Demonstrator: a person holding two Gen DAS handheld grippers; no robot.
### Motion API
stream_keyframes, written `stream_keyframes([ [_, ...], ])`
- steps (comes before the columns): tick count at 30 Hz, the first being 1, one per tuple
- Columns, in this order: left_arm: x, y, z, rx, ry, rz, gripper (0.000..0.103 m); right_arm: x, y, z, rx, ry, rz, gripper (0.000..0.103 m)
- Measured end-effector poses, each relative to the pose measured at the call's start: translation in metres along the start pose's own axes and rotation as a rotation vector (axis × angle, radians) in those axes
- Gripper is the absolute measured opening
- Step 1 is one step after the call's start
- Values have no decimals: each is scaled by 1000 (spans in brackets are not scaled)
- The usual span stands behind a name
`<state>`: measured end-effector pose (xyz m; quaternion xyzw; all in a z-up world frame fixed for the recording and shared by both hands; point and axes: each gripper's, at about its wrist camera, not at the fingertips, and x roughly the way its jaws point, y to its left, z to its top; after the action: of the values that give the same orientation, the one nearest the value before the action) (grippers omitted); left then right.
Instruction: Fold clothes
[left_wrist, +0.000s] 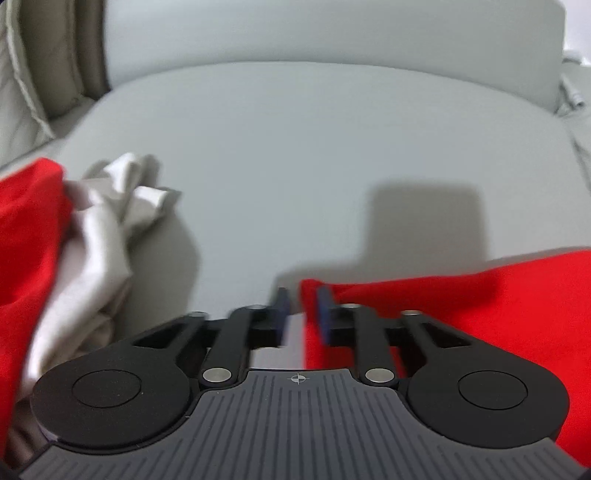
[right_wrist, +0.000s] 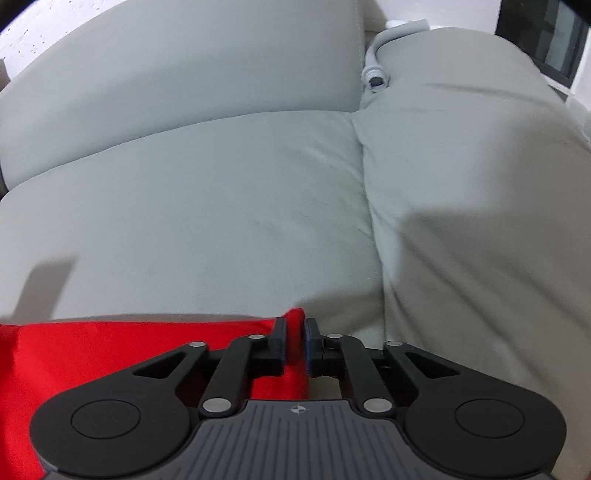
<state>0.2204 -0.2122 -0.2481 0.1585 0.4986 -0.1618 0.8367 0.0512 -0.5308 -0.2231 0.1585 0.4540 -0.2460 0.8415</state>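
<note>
A grey sofa seat cushion (right_wrist: 207, 206) fills both views. A red garment (left_wrist: 480, 295) lies spread across its near edge, with a crumpled white garment (left_wrist: 92, 236) beside it. The left tongs (left_wrist: 303, 314) stand released, one corner between the jaws. The right tongs (right_wrist: 295, 345) loosely straddle another red fold, not clenched.

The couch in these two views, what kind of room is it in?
Probably a living room at home. A grey sofa with a seat cushion, backrest and padded armrest fills both views, loose clothes lie on it, a red garment and a crumpled white one, and a dark window shows behind.
</note>
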Motion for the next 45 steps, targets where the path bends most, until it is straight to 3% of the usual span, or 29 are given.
stream_keyframes([
  [4, -31, 27, -6, -97, -42, -37, 57, -37, -13, 3, 32, -64, 9, 49],
  [7, -66, 33, -18, -127, -105, 7, 57, -79, -16, -7, 42, -132, 63, 54],
  [8, -73, 29, -21, -113, -118, 9, 55, -85, -9, -15, 17, -113, 93, 54],
  [10, -97, 2, -44, 20, -136, -54, 50, -97, 6, -30, -32, -75, 151, 50],
  [11, -98, -2, -47, 38, -131, -66, 49, -103, 13, -37, -57, -56, 181, 40],
  [13, -108, -31, -71, 124, -94, -149, 42, -111, 32, -57, -131, -44, 209, 33],
  [16, -115, -55, -93, 127, -55, -198, 41, -119, 64, -88, -258, -44, 230, 33],
  [20, -124, -68, -115, 116, -32, -161, 41, -129, 91, -125, -353, -40, 259, 33],
  [23, -123, -81, -132, 195, -43, -118, 42, -122, 84, -137, -358, -9, 228, 33],
  [28, -120, -73, -138, 141, 17, -118, 43, -114, 65, -146, -265, 60, 123, 33],
  [31, -124, -71, -146, 172, 37, -101, 47, -118, 47, -151, -205, 122, 43, 43],
  [34, -130, -66, -157, 157, 62, -79, 47, -122, 28, -154, -104, 156, 23, 43],
  [38, -142, -65, -170, 164, 33, -7, 46, -143, 28, -164, -82, 45, -48, 38],
  [40, -146, -63, -173, 150, 10, 12, 47, -157, 31, -170, -79, -31, -34, 37],
  [45, -150, -59, -176, 107, -14, 39, 50, -169, 44, -179, -120, -122, -31, 37],
])
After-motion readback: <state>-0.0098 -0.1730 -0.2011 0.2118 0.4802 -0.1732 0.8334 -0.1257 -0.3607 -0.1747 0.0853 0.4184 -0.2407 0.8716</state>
